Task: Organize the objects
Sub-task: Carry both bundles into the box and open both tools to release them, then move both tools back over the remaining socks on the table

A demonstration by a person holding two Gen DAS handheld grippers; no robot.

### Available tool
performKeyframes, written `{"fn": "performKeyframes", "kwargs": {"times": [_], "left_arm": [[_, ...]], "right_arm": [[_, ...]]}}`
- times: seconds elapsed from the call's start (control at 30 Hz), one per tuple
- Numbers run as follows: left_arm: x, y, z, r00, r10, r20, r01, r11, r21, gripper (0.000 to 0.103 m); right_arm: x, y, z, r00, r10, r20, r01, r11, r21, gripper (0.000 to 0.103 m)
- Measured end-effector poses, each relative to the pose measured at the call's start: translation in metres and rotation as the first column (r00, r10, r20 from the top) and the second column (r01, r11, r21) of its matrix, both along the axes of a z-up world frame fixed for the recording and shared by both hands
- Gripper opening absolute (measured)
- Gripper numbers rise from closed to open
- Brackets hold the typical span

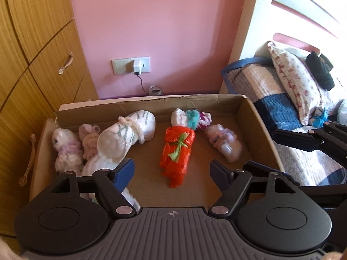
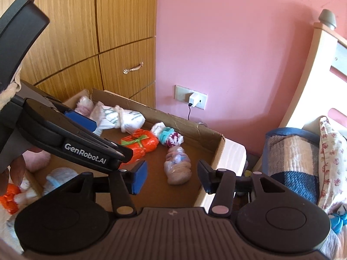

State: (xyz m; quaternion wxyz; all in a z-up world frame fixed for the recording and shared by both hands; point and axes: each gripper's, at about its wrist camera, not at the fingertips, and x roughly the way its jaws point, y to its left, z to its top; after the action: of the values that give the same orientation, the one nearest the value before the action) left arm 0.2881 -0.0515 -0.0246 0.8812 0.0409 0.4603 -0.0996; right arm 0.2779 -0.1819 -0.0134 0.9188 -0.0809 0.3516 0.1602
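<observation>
a wooden wardrobe (image 1: 32, 65) stands at the left, and just beside it an open cardboard box (image 1: 256, 117) holds the rolled sock bundles: white ones (image 1: 121, 138) at its left end, an orange bundle (image 1: 177, 149) in the middle, a pale one (image 1: 223, 143) to the right. the left gripper (image 1: 171, 171) hangs over the box with its jaws apart and empty. further right, the right gripper (image 2: 171, 173) is also released, holding nothing, beside the bed (image 1: 303, 151).

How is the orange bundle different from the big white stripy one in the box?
The orange bundle is bright, shiny and tied with a green bow; the white striped bundle is knitted and tied with white cord. The white one is bigger and leans on other bundles; the orange one lies alone. Both lie in the cardboard box.
</observation>
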Motion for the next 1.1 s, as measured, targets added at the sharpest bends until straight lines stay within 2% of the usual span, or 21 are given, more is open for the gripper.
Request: {"fn": "performKeyframes", "kwargs": {"times": [0.2,0.3,0.47,0.53,0.83,0.97,1.1], "left_arm": [[-0.036,0.013,0.021,0.999,-0.015,0.038,0.016,1.0,-0.017,0.085],[-0.057,0.026,0.03,0.999,-0.002,0.052,0.004,0.999,-0.034,0.085],[-0.108,0.066,0.039,0.994,0.042,0.106,-0.037,0.998,-0.046,0.088],[-0.13,0.085,0.034,0.991,0.072,0.116,-0.068,0.997,-0.036,0.089],[-0.198,0.156,-0.015,0.974,0.215,0.078,-0.213,0.977,-0.026,0.089],[-0.215,0.166,-0.028,0.967,0.245,0.071,-0.243,0.97,-0.034,0.089],[-0.226,0.165,-0.033,0.965,0.245,0.089,-0.243,0.97,-0.032,0.089]], "right_arm": [[-0.034,0.004,0.018,0.999,-0.031,0.023,0.03,0.998,0.047,0.052],[-0.056,0.009,0.025,0.998,-0.047,0.038,0.044,0.996,0.073,0.058],[-0.105,0.018,0.029,0.995,-0.086,0.051,0.079,0.988,0.132,0.067],[-0.126,0.022,0.023,0.992,-0.113,0.048,0.104,0.982,0.158,0.073],[-0.174,0.05,-0.024,0.986,-0.164,-0.013,0.164,0.969,0.187,0.075],[-0.192,0.065,-0.039,0.988,-0.156,0.015,0.153,0.979,0.132,0.077],[-0.196,0.068,-0.036,0.989,-0.144,0.045,0.137,0.983,0.124,0.08]]}}
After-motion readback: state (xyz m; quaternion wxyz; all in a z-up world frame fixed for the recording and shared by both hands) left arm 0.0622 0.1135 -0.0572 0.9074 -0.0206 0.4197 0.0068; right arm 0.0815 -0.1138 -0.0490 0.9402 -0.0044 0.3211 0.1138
